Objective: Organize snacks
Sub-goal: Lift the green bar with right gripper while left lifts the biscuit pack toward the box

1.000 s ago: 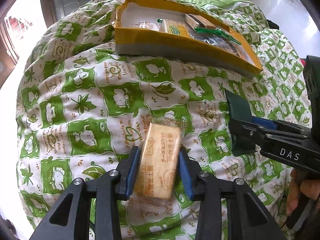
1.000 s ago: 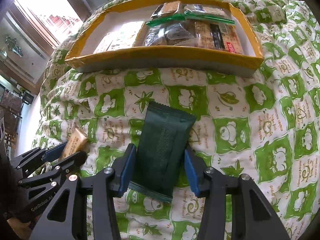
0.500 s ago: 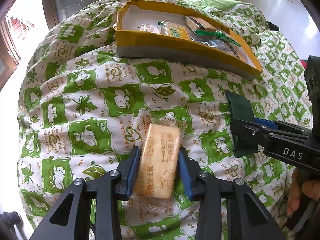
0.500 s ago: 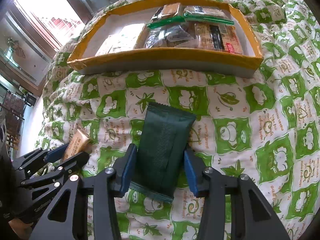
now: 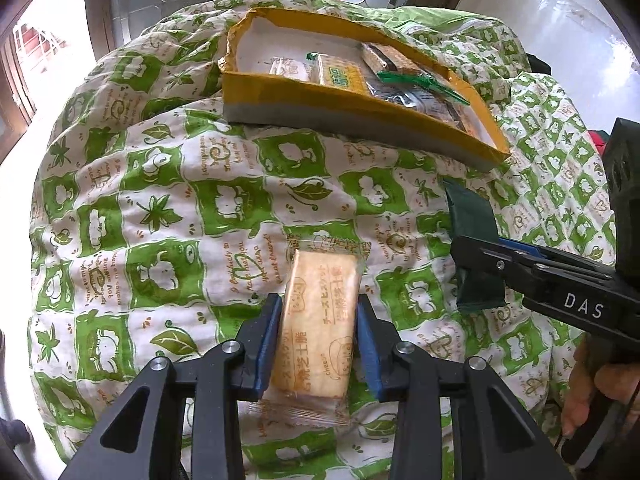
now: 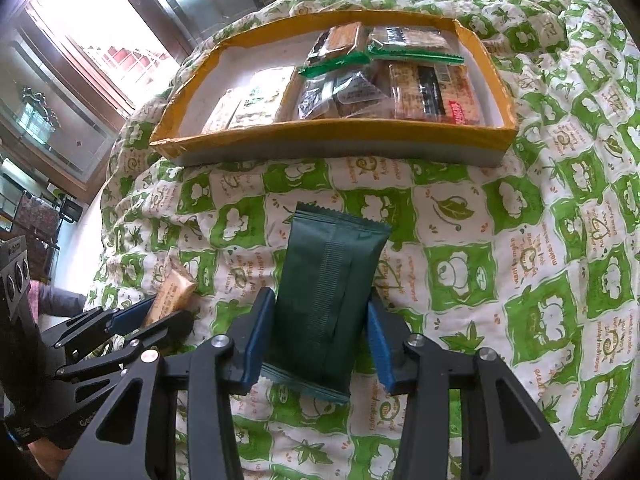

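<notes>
A tan cheese biscuit packet [image 5: 320,280] in clear wrap lies on the quilt, and my left gripper [image 5: 318,300] is shut on it, with the blue pads pressing its long sides. A dark green snack packet [image 6: 332,256] lies lengthwise in my right gripper [image 6: 319,297], which is shut on it. Each gripper also shows in the other's view: the right gripper [image 5: 480,248] with the green packet [image 5: 472,220], and the left gripper [image 6: 160,312] with the biscuit packet [image 6: 172,292]. Beyond both stands a yellow-rimmed cardboard tray [image 6: 320,136] holding several wrapped snacks.
Everything rests on a soft, bulging green-and-white quilt [image 5: 160,200] that falls away at the left. The tray [image 5: 320,96] sits at its far side. A person's hand [image 5: 600,392] holds the right gripper's handle. Windows and a metal door frame stand behind.
Both pairs of jaws have closed slightly tighter on their packets. Neither hand has shifted noticeably.
</notes>
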The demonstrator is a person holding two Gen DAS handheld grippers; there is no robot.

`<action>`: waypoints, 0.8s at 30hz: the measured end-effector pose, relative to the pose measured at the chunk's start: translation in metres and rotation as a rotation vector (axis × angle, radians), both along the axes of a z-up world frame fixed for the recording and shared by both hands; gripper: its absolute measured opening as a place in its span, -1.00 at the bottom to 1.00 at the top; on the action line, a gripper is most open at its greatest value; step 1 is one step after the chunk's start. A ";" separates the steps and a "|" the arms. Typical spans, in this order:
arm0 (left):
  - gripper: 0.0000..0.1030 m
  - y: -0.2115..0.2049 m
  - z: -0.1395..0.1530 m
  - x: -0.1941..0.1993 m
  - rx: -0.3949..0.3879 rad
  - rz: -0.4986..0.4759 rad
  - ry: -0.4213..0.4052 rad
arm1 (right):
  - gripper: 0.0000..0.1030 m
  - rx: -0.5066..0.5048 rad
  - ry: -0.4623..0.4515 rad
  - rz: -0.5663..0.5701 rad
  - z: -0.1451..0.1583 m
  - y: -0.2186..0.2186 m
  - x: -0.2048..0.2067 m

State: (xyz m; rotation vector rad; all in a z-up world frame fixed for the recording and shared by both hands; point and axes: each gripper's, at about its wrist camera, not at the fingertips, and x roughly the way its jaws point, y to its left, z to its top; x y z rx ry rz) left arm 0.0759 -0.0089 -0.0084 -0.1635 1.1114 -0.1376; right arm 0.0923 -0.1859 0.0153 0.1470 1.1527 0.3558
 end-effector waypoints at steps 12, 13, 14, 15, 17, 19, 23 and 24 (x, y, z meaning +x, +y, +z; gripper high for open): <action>-0.26 -0.009 0.012 0.010 0.020 -0.023 -0.009 | -0.15 0.021 -0.015 -0.007 0.007 -0.007 -0.002; -0.26 -0.009 0.012 0.010 0.020 -0.023 -0.010 | -0.15 0.021 -0.016 -0.007 0.008 -0.007 -0.003; -0.26 -0.009 0.012 0.010 0.019 -0.024 -0.008 | -0.15 0.022 -0.018 -0.008 0.008 -0.008 -0.003; -0.26 -0.009 0.011 0.011 0.018 -0.026 -0.006 | -0.15 0.023 -0.018 -0.009 0.009 -0.008 -0.003; -0.26 -0.010 0.011 0.011 0.021 -0.028 -0.005 | -0.15 0.023 -0.020 -0.009 0.010 -0.008 -0.003; -0.26 -0.010 0.010 0.011 0.017 -0.032 -0.001 | -0.15 0.024 -0.023 -0.010 0.012 -0.009 -0.004; -0.26 -0.012 0.011 0.011 0.006 -0.036 -0.001 | -0.15 0.025 -0.024 -0.011 0.014 -0.011 -0.005; -0.26 -0.012 0.011 0.011 0.004 -0.038 -0.001 | -0.15 0.026 -0.024 -0.012 0.014 -0.010 -0.005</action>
